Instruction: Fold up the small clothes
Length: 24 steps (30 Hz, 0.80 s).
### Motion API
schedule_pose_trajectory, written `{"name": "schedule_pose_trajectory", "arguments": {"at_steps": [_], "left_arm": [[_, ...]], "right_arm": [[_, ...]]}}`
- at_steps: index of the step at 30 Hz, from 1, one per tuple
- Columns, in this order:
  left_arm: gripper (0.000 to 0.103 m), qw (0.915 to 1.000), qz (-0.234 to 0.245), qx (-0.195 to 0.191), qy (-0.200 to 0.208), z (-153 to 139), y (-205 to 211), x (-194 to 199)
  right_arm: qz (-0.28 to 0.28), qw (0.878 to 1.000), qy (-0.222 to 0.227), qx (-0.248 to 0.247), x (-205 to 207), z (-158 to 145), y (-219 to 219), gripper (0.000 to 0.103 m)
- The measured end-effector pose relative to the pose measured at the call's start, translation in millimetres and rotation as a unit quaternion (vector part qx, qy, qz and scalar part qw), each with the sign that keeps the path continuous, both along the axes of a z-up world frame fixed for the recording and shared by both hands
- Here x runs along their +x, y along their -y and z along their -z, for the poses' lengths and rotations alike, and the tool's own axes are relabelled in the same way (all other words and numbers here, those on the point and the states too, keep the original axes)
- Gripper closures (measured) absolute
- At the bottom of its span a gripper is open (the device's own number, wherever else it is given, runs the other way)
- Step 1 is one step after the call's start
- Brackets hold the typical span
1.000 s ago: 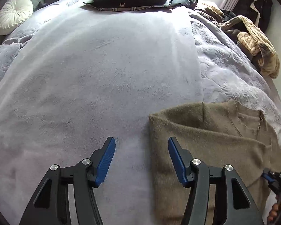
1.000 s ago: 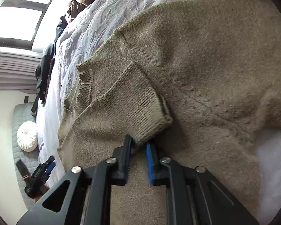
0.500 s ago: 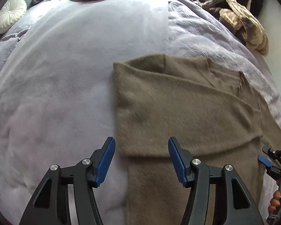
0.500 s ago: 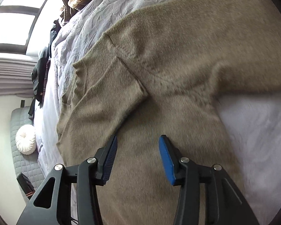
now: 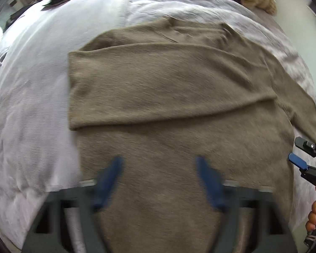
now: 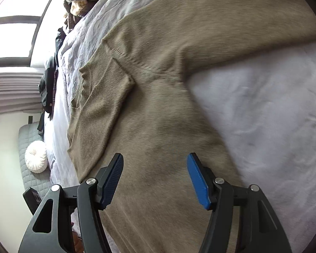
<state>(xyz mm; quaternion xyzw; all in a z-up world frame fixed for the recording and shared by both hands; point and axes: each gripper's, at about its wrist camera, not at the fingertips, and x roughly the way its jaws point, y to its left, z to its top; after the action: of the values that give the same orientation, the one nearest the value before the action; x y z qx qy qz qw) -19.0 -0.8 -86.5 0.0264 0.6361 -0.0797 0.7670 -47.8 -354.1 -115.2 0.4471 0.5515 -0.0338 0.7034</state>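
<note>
Both tongs empty over a half-folded sweater

The olive sweater (image 5: 174,97) lies flat on the bed (image 5: 31,97), one sleeve (image 6: 99,103) laid across the chest — likely to square the shape. The other sleeve (image 6: 231,29) stretches outward, unfolded. Left tongs (image 5: 159,181) and right tongs (image 6: 154,181) hover wide apart above the body, gripping nothing — probably between grasps.

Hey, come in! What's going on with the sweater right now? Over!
Left gripper open, blurred. Right gripper open, empty. Brown sweater flat on the bed, one sleeve folded across. Nothing in the way.
</note>
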Motion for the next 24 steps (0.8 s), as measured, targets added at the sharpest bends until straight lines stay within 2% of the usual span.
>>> {"name": "schedule_pose_trajectory", "arguments": {"at_steps": [1, 7, 14, 17, 24], "left_arm": [[0.000, 0.9999, 0.005, -0.001, 0.010, -2.5, 7.6, -3.8], [0.000, 0.9991, 0.041, -0.003, -0.012, 3.8, 47.8, -12.6], [0.000, 0.9981, 0.057, 0.007, -0.024, 12.9, 79.7, -13.7], [0.000, 0.9973, 0.062, -0.003, -0.039, 19.3, 91.9, -12.4], [0.000, 0.9966, 0.071, -0.007, -0.043, 23.5, 118.7, -13.7]], "right_arm": [[0.004, 1.000, -0.001, 0.001, -3.8, 0.0, 4.1, 0.036], [0.036, 0.999, -0.001, 0.001, -26.1, -1.1, 37.4, 0.036], [0.081, 0.997, 0.015, -0.001, -48.7, -7.4, 86.4, 0.036], [0.121, 0.992, 0.030, -0.001, -59.8, -12.9, 118.2, 0.036], [0.206, 0.977, 0.043, -0.020, -84.0, -18.9, 187.1, 0.036]]}}
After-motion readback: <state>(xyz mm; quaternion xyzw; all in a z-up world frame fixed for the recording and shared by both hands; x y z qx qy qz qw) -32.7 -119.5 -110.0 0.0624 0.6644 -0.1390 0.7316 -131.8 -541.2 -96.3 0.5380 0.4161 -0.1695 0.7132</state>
